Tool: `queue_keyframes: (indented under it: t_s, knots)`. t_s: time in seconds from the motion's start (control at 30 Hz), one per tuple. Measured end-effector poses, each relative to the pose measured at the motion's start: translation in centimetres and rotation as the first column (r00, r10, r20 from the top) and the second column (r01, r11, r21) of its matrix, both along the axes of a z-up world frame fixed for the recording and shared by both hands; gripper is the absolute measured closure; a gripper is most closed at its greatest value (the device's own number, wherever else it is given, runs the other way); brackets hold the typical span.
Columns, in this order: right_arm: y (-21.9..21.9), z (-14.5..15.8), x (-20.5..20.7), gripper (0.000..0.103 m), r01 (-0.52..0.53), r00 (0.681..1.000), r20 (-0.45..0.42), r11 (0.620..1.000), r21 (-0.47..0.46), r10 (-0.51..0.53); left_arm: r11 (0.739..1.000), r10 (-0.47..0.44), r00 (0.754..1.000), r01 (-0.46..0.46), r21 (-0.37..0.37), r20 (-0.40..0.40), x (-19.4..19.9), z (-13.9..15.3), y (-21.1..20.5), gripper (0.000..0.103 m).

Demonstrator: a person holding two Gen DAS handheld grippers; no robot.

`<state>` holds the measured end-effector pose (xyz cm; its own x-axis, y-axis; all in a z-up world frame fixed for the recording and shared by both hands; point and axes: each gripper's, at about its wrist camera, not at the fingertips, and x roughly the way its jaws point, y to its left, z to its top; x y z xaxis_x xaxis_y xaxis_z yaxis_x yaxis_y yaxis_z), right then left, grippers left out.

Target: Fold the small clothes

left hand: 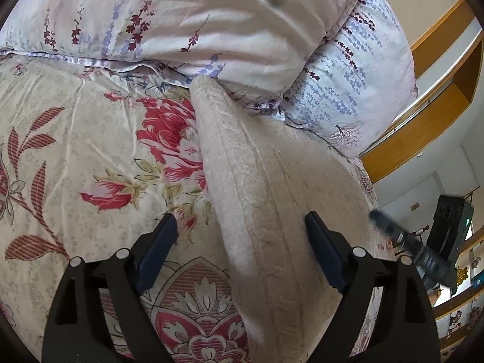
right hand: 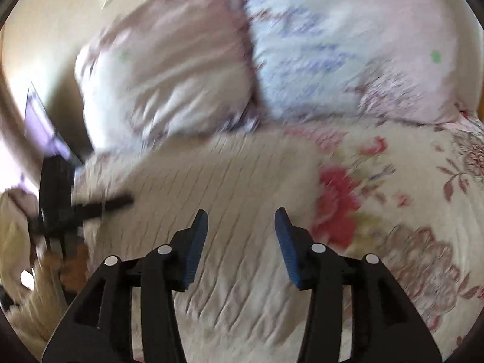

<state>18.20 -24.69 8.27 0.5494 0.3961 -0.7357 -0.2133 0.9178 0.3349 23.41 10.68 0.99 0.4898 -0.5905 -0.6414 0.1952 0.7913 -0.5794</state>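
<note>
A beige knitted garment (left hand: 266,199) lies on the floral bedsheet (left hand: 75,151), its narrow end reaching up to the pillows. My left gripper (left hand: 242,220) is open, with its fingers on either side of the garment's left edge, just above it. In the right wrist view, which is blurred by motion, the same garment (right hand: 230,181) spreads under my right gripper (right hand: 242,214), which is open and empty above the cloth. The right gripper also shows at the right edge of the left wrist view (left hand: 414,239).
Two pale floral pillows (left hand: 181,24) (left hand: 348,75) lie at the head of the bed, touching the garment's far end. A wooden headboard and shelves (left hand: 423,127) stand to the right. The bed edge drops off at the left of the right wrist view (right hand: 45,272).
</note>
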Motion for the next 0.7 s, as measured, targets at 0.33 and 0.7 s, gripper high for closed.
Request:
queue_keyframes:
  t_s: [0.33,0.7]
  knots:
    - [-0.8,-2.0,0.2,0.033,0.148,0.986,-0.085,0.988,0.034,-0.144,0.998,-0.003,0.999,0.000,0.057,0.048,-0.1,-0.1,-0.7,0.013]
    - [-2.3,1.3,-6.8,0.001,0.309,0.948,0.134,0.939,-0.150,-0.290,0.915,0.148,0.959,-0.225,0.336,0.240,-9.3,6.0,-1.0,0.003]
